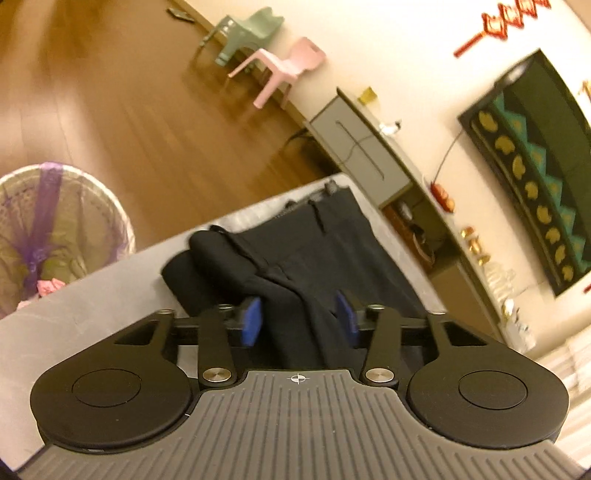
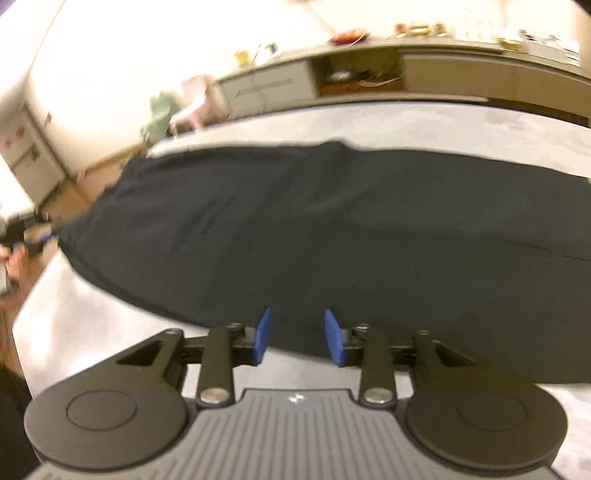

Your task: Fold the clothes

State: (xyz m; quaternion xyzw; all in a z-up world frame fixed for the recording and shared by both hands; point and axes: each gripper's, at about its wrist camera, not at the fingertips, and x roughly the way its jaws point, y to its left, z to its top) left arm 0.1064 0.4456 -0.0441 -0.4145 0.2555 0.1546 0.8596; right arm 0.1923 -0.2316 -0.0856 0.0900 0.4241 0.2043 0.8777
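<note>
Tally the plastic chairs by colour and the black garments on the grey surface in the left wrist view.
Green chairs: 1
Pink chairs: 1
Black garments: 1
Total: 3

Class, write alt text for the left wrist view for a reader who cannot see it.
The left gripper hangs open over a black garment on a grey table, with a ridge of the cloth rising between its blue pads. Beyond are a wooden floor, a mesh bin and two small plastic chairs.
</note>
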